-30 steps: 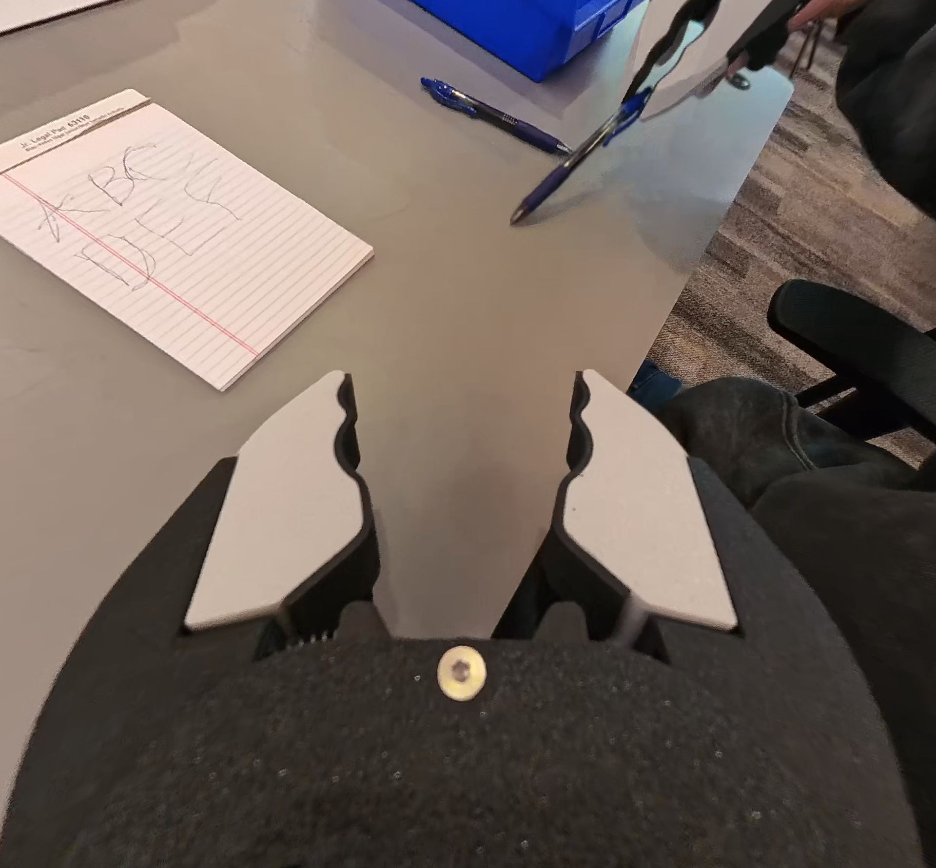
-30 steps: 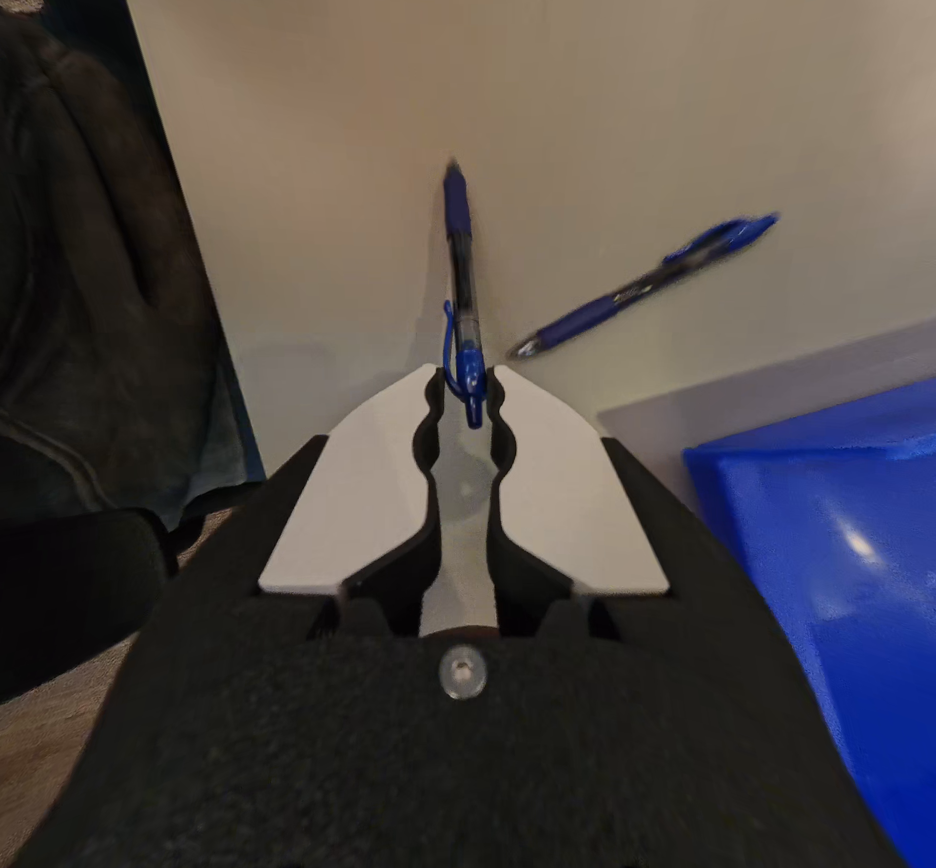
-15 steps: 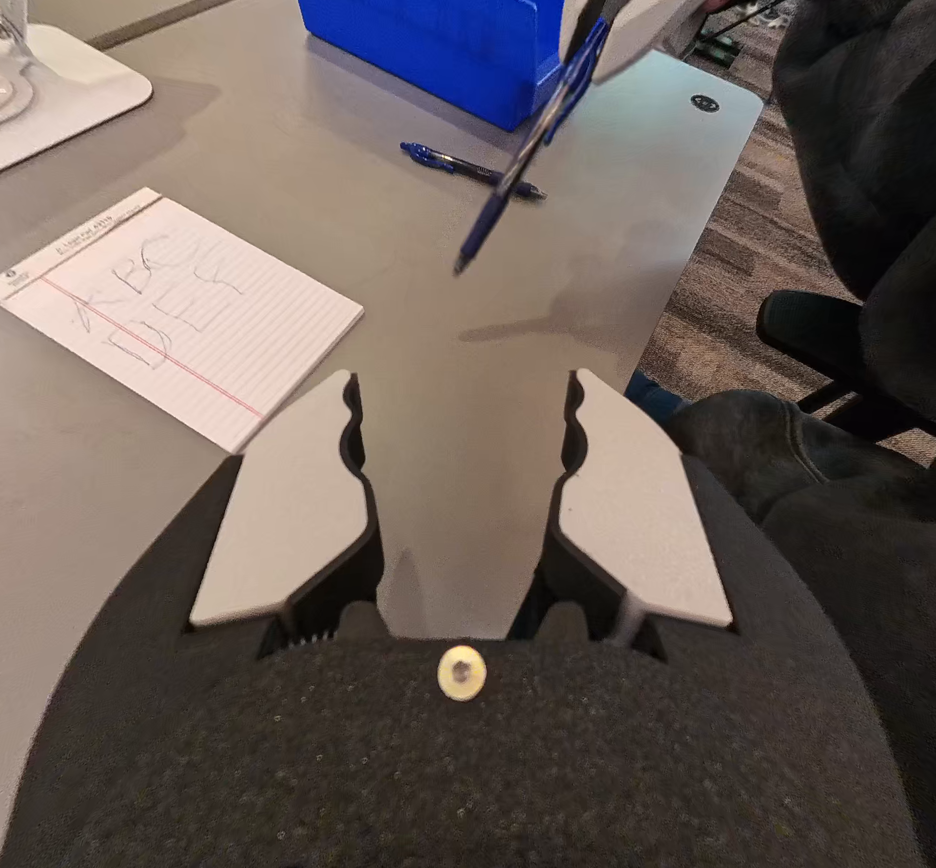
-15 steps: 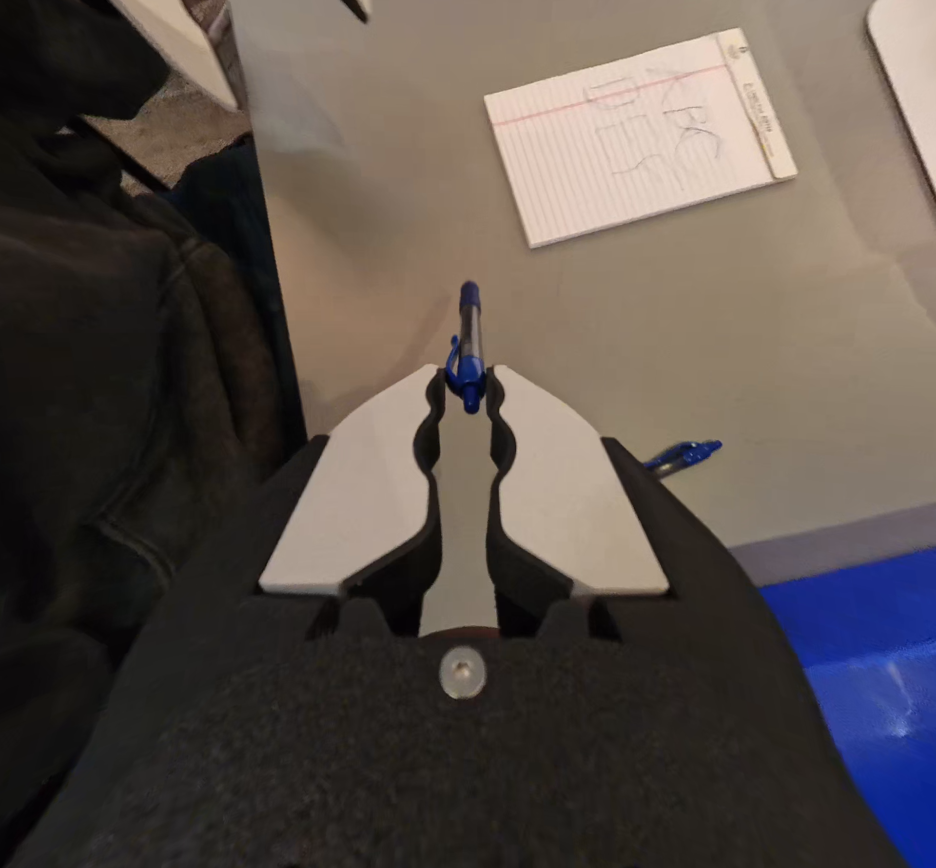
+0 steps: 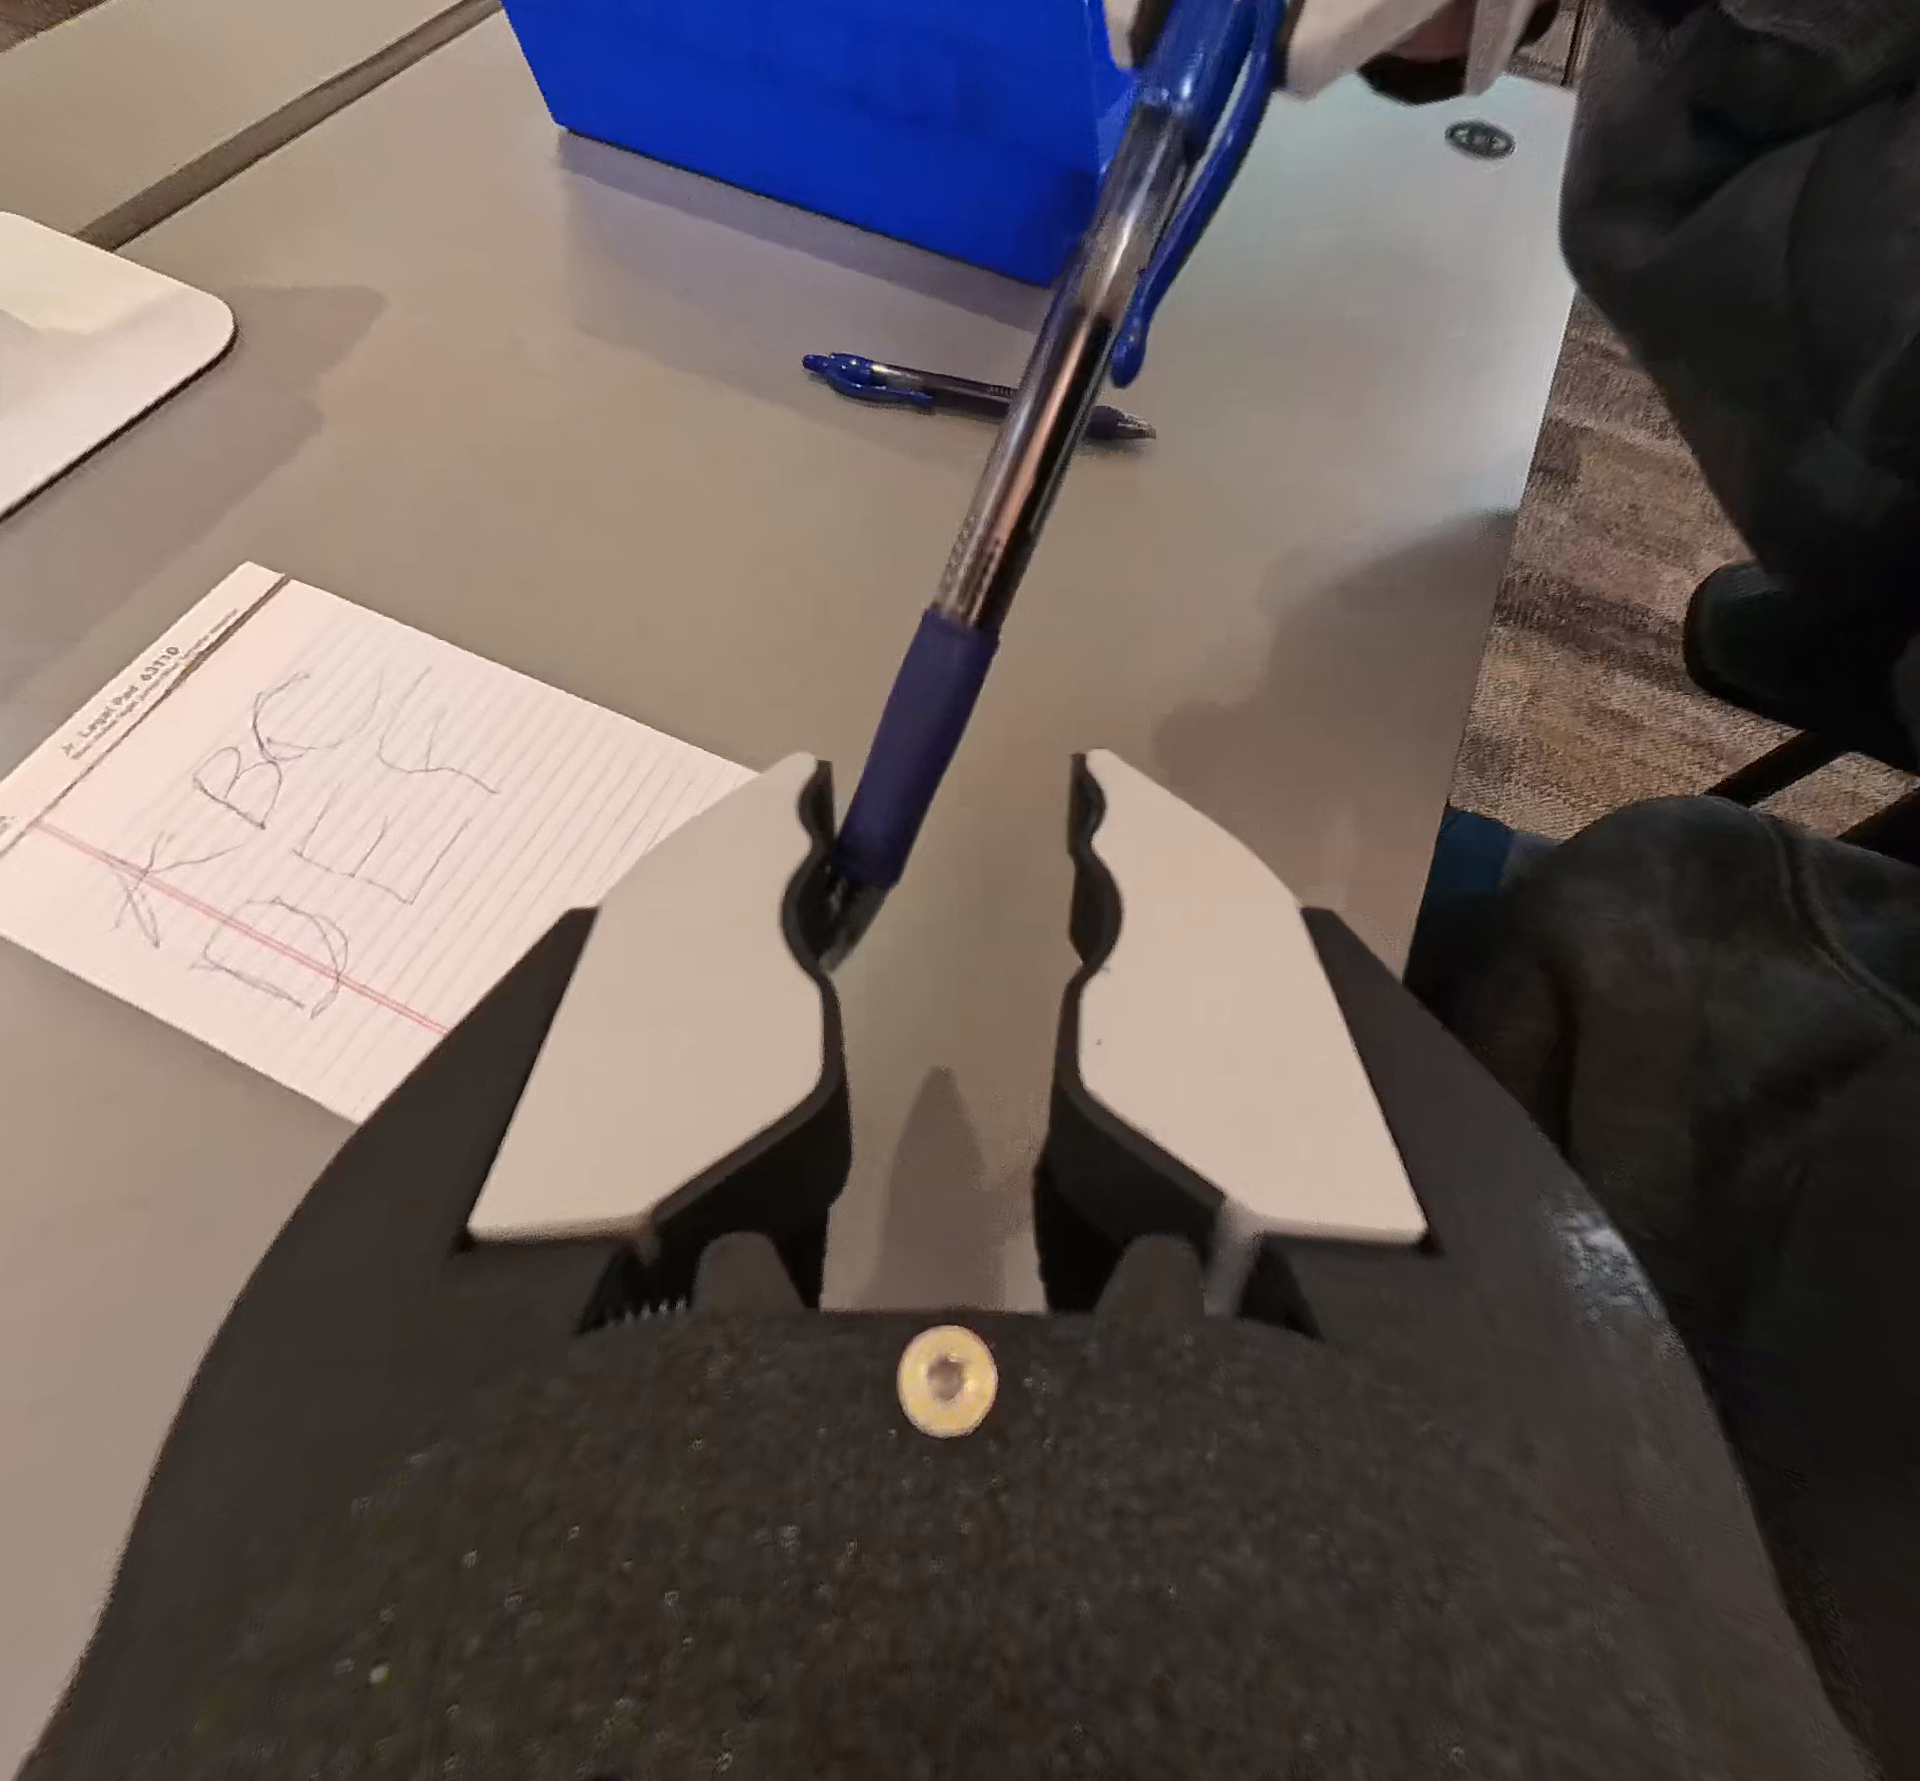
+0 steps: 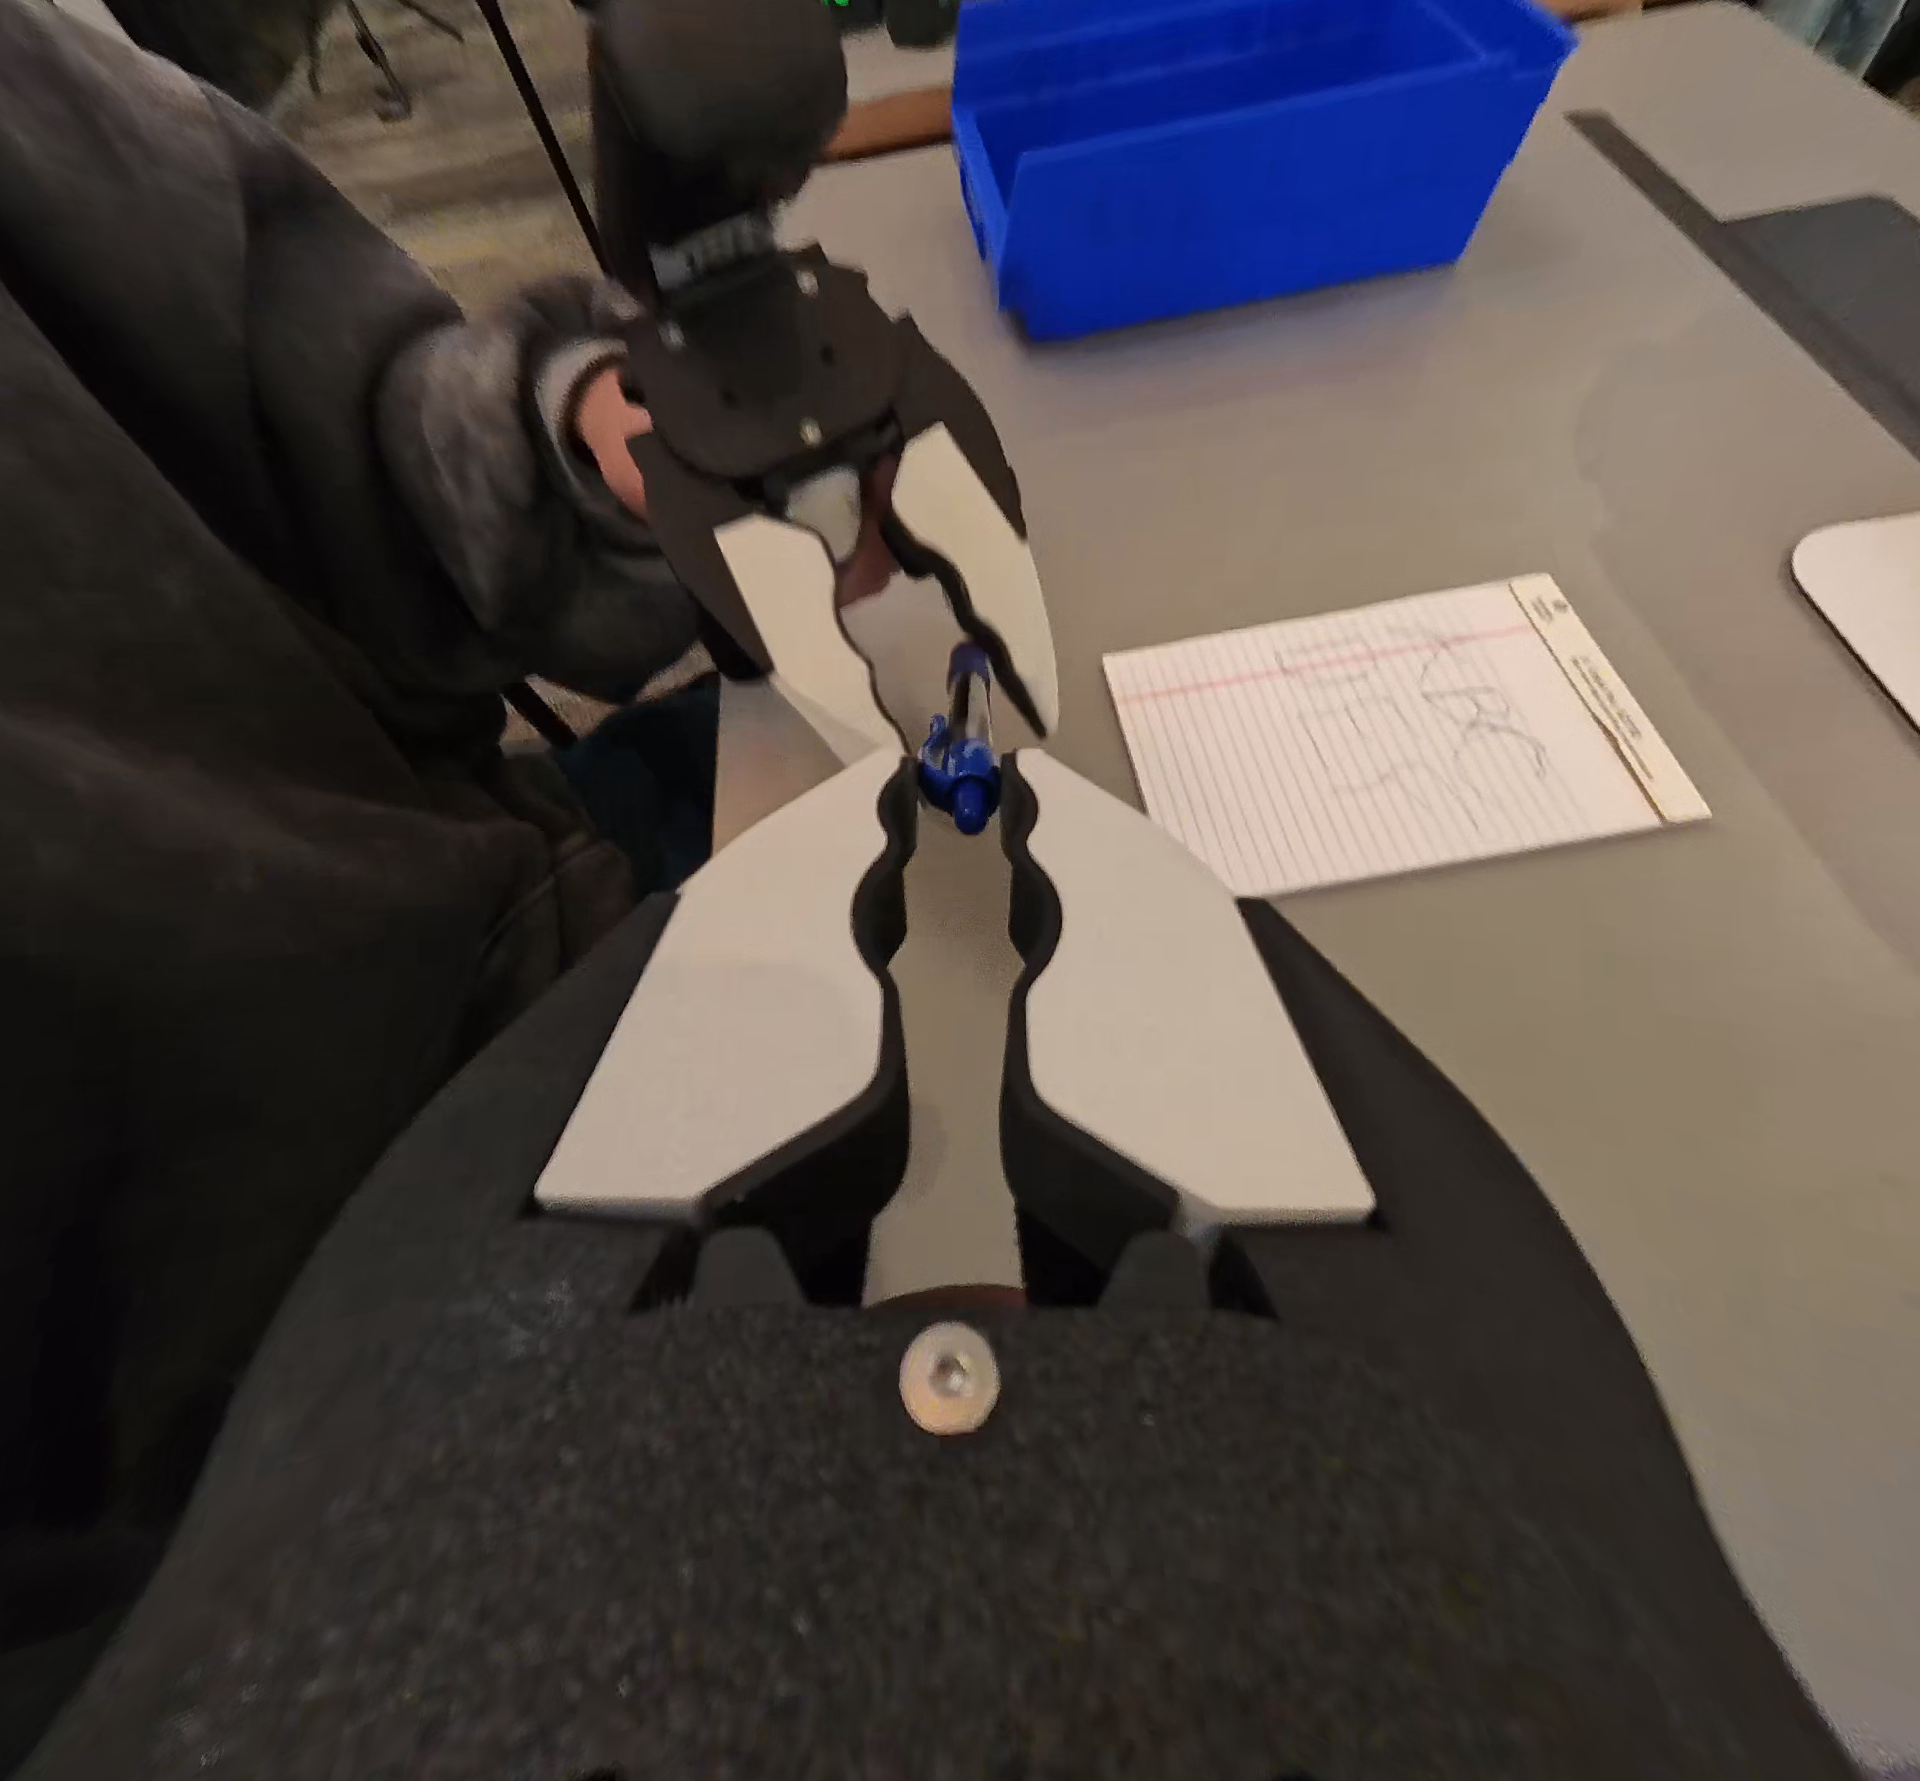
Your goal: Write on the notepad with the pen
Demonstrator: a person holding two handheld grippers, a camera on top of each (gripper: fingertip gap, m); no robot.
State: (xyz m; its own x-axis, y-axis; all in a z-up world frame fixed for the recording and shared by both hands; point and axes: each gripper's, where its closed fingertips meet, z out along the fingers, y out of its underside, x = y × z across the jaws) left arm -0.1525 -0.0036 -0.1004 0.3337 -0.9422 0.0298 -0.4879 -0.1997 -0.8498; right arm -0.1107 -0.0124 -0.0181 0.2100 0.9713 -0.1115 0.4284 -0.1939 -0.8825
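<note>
I am working over a grey table (image 5: 582, 505) that is carrying a blue bin (image 5: 831, 58), a lined notepad (image 5: 343, 858) already bearing scrawled letters, and a spare blue pen (image 5: 971, 393) lying flat near the bin. The notepad is lying to the left of my left gripper (image 5: 951, 874), well clear of the pen (image 5: 1029, 443) I am carrying.

My right gripper (image 6: 956, 786) is pinching that pen by its clip end, its jaws nearly together, and is pushing the tip down between the fingers of my left gripper. The left one is standing open with nothing clamped; the pen's rubber grip is leaning against the inner notch of its left finger (image 5: 717, 952), while the right finger (image 5: 1195, 983) is standing well apart from it.

I am judging this to be a hand-over or a regrip. Because the hold is so far up the barrel, the pen is likely to pivot if the left finger pushes on it. Closing the left jaws while the tip is sitting off-centre could clamp it crooked or flick it out of the right grip. The point may also be digging into the finger's soft lining, though I cannot tell whether it is extended.
</note>
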